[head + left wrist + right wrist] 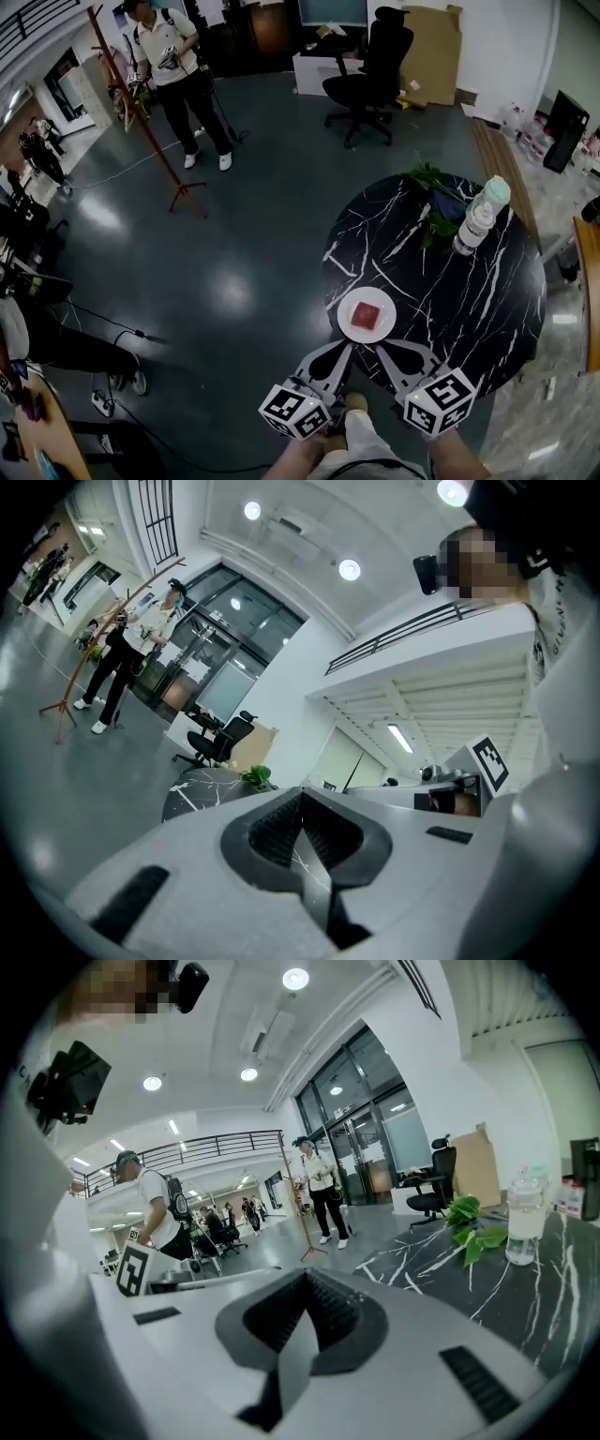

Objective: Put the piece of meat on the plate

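A red piece of meat point(367, 316) lies on a white plate point(346, 327) near the front edge of the round black marble table point(469, 300). My left gripper point(344, 348) and right gripper point(381, 348) hover side by side just in front of the plate, tips pointing toward it and clear of it. Both are shut with nothing between the jaws. In the left gripper view my left gripper point(302, 796) shows its pads meeting at the tip. My right gripper point(305, 1276) looks the same in the right gripper view. Neither gripper view shows the plate or meat.
A clear water bottle point(478, 220) and a sprig of green leaves point(433, 202) sit at the table's far side, also visible as the bottle point(525, 1218) and leaves point(473, 1222). An office chair point(370, 80), a standing person point(183, 66) and a wooden stand point(141, 112) are farther off.
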The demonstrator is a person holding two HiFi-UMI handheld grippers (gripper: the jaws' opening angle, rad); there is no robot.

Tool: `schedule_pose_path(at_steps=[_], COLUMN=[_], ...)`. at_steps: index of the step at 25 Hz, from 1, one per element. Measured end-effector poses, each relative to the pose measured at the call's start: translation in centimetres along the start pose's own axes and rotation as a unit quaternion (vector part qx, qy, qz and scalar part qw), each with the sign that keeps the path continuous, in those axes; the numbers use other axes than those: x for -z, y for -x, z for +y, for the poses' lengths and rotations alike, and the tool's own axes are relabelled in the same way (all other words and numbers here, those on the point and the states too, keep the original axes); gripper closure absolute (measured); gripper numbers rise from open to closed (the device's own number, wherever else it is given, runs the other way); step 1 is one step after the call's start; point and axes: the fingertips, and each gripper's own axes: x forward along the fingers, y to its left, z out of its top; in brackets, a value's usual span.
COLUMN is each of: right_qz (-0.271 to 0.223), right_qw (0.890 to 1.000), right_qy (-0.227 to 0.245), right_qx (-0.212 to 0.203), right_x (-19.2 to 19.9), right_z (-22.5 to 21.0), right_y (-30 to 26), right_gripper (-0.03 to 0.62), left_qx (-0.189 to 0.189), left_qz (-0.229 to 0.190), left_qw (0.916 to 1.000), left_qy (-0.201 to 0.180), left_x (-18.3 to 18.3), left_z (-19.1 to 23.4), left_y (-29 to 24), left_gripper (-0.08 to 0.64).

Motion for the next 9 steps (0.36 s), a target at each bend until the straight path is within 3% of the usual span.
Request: schedule_pose_path(at_steps=[9], right_qz=[-0.025], right_qw=[0.999], right_qy=[0.026], right_qx=[0.002], right_x=[-1.7], right_z=[3.1], right_y=[2.6], right_gripper=[0.581], left_qx=[0.016], left_qz=[-0.011], left_qw=[0.9998], left_qy=[-0.005], left_x=[-1.8], left_z=[-2.9], left_y=[2.1], left_gripper=[0.551])
